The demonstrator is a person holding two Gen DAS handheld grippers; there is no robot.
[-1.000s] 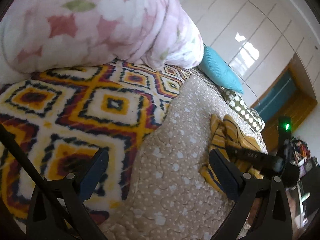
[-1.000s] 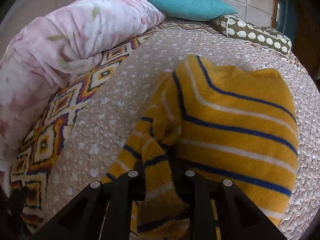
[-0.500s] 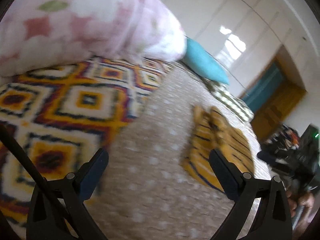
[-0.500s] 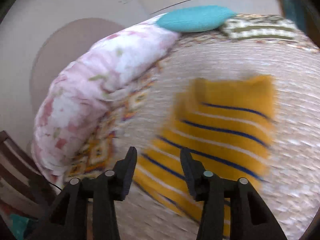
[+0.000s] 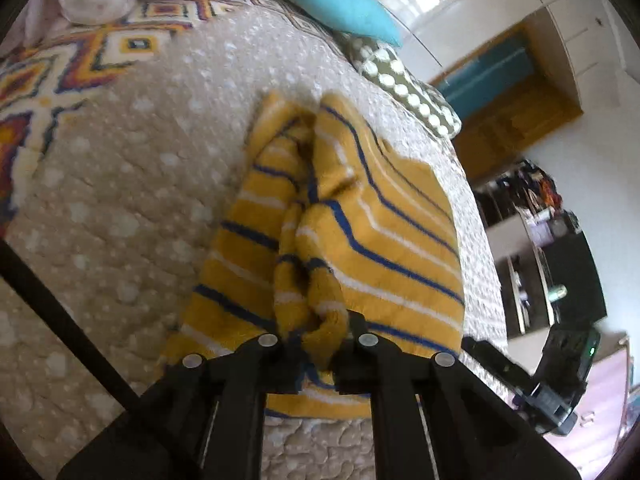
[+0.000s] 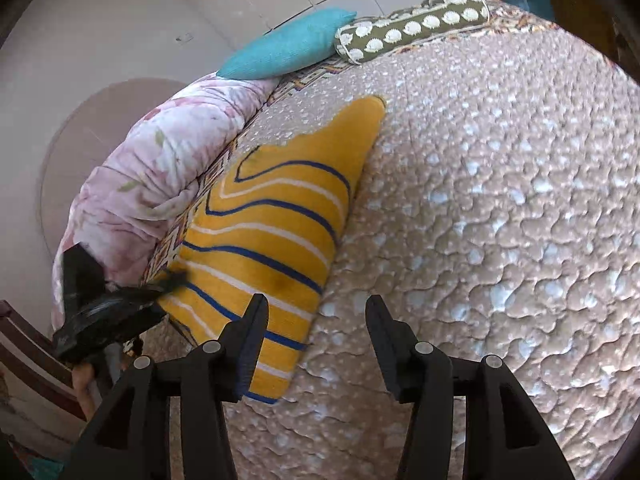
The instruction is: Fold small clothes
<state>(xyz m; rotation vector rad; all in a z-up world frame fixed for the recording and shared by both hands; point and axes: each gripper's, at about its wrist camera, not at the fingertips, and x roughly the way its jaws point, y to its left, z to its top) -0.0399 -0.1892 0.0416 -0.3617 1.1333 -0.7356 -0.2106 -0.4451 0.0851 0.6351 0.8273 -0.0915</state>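
1. Yellow knit garment [image 5: 360,232] w/ blue and white stripes lies on a beige quilted bed cover [image 5: 132,200], roughly mid-bed, partly folded: a bunched ridge runs down its middle.
2. Left hand-held gripper [image 5: 320,344] is clenched on the near end of that ridge; fabric sits pinched between its jaws. They have just been closing.
3. Right hand-held gripper [image 6: 316,344] is released, jaws apart, nothing between them. They have just been opening. It hangs over the garment's near right edge and bare cover.
4. Handling, as a judgement: light, soft, floppy, prob. fleecy or terry knit. Not fragile, not slippery; it should sag and drag on the quilt rather than slide. A pinch holds thick bunched layers well but may catch only some of them.
5. Where to grip: edges or corners, so a whole panel lifts flat; the near right corner looks free for the right gripper.
6. Containers: none in view. Nearby on the bed, apart from the garment: pink floral duvet [image 6: 160,168], teal pillow [image 6: 288,46], green spotted bolster [image 6: 412,26], patterned blanket [image 5: 80,56].
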